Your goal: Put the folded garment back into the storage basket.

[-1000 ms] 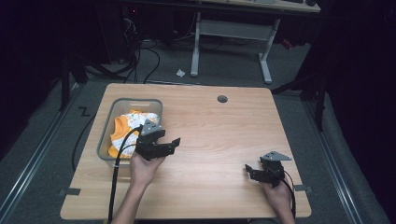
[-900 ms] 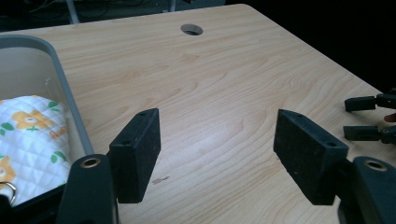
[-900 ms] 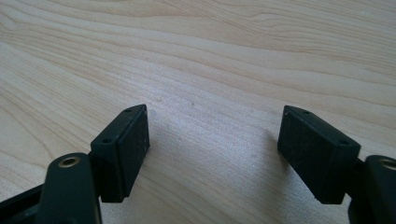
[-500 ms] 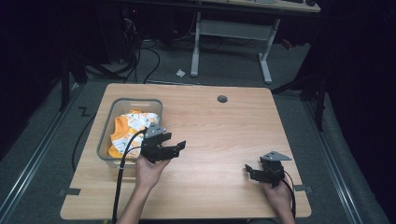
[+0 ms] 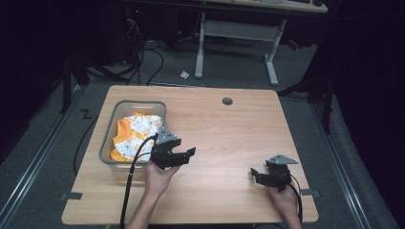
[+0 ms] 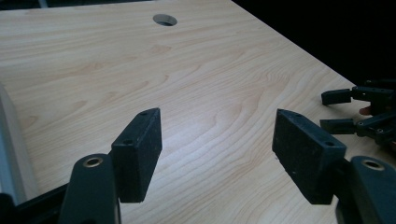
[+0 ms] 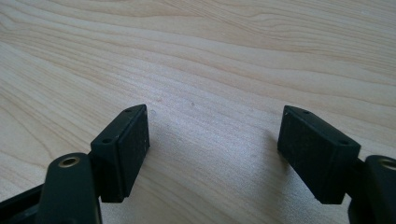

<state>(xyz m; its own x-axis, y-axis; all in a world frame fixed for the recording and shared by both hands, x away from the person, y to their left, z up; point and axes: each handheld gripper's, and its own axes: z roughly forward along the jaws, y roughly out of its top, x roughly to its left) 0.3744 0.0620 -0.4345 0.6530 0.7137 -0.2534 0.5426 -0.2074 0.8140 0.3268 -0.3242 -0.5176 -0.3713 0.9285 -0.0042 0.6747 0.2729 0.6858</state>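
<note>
A clear plastic bin [image 5: 109,143] stands on the left of the wooden table [image 5: 229,129], with orange and white patterned cloth [image 5: 136,132] inside. My left gripper [image 5: 188,156] hovers just right of the bin, pointing right. It is open [image 6: 217,149] with only bare wood between its pads. My right gripper [image 5: 253,174] rests low near the front right of the table, pointing left. It is open too [image 7: 215,149], with nothing between its pads. The left gripper view also catches the right gripper [image 6: 336,109] farther off at the right.
A round cable hole [image 5: 227,101] sits near the table's far edge, also seen as a hole [image 6: 164,19] in the left gripper view. The bin's wall [image 6: 7,140] lies at that view's left edge. A black cable [image 5: 129,186] trails from the left gripper over the front edge.
My left gripper has drifted a little to the right, from the bin's near corner out over bare table. The right gripper has stayed where it was.
</note>
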